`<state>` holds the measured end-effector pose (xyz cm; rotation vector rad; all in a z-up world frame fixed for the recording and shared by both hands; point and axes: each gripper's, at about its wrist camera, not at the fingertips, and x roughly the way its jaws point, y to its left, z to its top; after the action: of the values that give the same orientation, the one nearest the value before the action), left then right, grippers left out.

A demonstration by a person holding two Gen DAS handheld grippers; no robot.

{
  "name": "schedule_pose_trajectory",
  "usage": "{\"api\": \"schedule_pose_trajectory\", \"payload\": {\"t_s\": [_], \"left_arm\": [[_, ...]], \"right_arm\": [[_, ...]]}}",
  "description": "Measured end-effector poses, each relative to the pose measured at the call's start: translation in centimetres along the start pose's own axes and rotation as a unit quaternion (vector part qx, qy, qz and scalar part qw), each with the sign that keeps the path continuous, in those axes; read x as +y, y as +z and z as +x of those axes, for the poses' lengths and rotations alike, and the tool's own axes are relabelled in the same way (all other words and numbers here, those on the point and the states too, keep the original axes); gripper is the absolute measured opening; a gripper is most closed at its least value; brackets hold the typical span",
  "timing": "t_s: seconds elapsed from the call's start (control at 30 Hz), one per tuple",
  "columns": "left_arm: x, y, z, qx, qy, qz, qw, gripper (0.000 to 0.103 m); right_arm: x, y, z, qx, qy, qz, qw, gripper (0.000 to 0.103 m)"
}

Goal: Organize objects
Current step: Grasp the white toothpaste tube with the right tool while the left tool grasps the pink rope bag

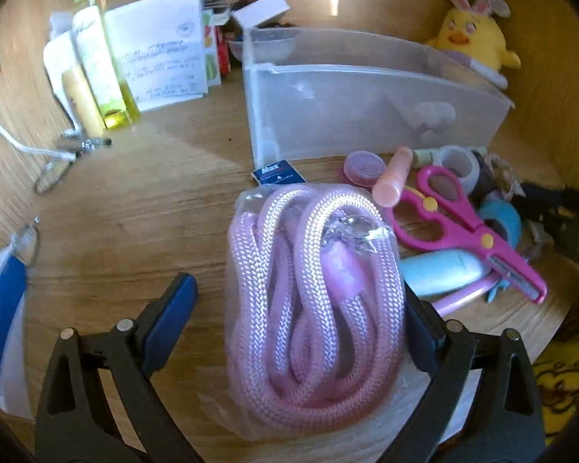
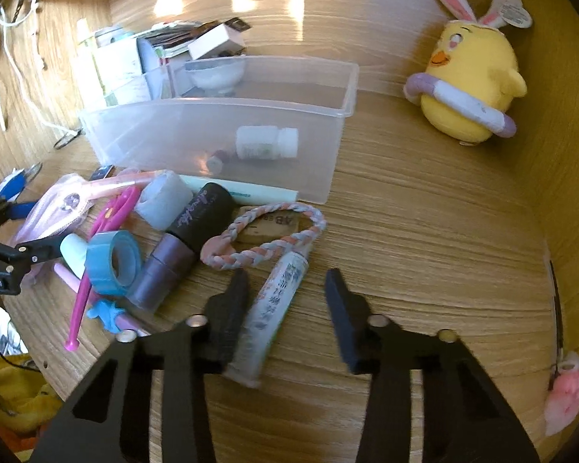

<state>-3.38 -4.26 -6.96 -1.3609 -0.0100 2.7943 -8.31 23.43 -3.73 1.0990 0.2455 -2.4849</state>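
Observation:
A pink rope in a clear bag (image 1: 312, 305) lies on the wooden desk between the fingers of my left gripper (image 1: 301, 301), which is open around it; the right finger touches the bag. The bag also shows in the right wrist view (image 2: 58, 208). My right gripper (image 2: 289, 289) is open over a white tube (image 2: 270, 316) that lies beside its left finger. A clear plastic bin (image 2: 220, 146) stands behind the pile and holds a white bottle (image 2: 266, 142). It shows in the left wrist view too (image 1: 366, 108).
A pile lies before the bin: pink scissors (image 1: 463, 223), blue tape roll (image 2: 114, 262), braided band (image 2: 266, 239), dark tube (image 2: 200, 216). A yellow plush chick (image 2: 471, 88) sits at the right. Bottles and papers (image 1: 154, 50) stand at the left rear.

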Motion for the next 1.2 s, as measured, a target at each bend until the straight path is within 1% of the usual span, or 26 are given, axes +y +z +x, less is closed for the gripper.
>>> {"api": "schedule_pose_trajectory", "payload": {"t_s": [0.03,0.1,0.13,0.17,0.27,0.37,0.5,0.67,0.77,0.9,1.07,1.2], "left_arm": [[0.1,0.0,0.0,-0.003,0.000,-0.001,1.0000,0.094],[0.0,-0.1,-0.2,-0.010,0.001,0.001,1.0000,0.082],[-0.1,-0.1,-0.4,-0.013,-0.002,0.003,0.9999,0.071],[-0.2,-0.1,-0.5,-0.014,-0.002,0.003,0.9999,0.066],[-0.1,-0.1,-0.7,-0.016,-0.004,-0.006,0.9998,0.061],[0.4,-0.2,-1.1,-0.019,-0.006,-0.021,0.9996,0.059],[1.0,-0.2,-2.0,-0.027,-0.008,-0.035,0.9990,0.058],[1.4,0.4,-3.9,-0.055,-0.012,-0.047,0.9973,0.058],[1.5,1.2,-5.2,-0.078,-0.024,-0.050,0.9954,0.058],[1.3,2.7,-6.9,-0.110,-0.024,-0.045,0.9926,0.058],[1.2,5.1,-7.8,-0.136,-0.037,-0.045,0.9890,0.058],[0.8,6.8,-7.8,-0.148,-0.032,-0.035,0.9879,0.058]], "right_arm": [[-0.2,-0.1,-0.1,-0.001,-0.002,0.005,1.000,0.021],[-0.6,-0.2,-0.3,-0.002,-0.002,0.015,1.000,0.015],[-0.8,-0.3,-0.4,-0.002,-0.002,0.020,1.000,0.015],[-1.0,-0.4,-0.5,-0.002,-0.002,0.025,1.000,0.015],[-1.6,-0.6,-0.7,-0.004,-0.007,0.037,0.999,0.015],[-2.2,-0.6,-1.1,-0.010,-0.009,0.048,0.999,0.015],[-2.7,-0.3,-2.1,-0.025,-0.012,0.054,0.998,0.015],[-3.0,0.5,-3.2,-0.048,-0.010,0.059,0.997,0.015],[-3.1,1.2,-4.1,-0.067,-0.002,0.062,0.996,0.015],[-2.9,2.7,-5.1,-0.092,0.007,0.060,0.994,0.015],[-2.3,5.1,-5.7,-0.120,0.018,0.048,0.991,0.015],[-1.9,6.9,-6.0,-0.139,0.023,0.037,0.989,0.015]]}}
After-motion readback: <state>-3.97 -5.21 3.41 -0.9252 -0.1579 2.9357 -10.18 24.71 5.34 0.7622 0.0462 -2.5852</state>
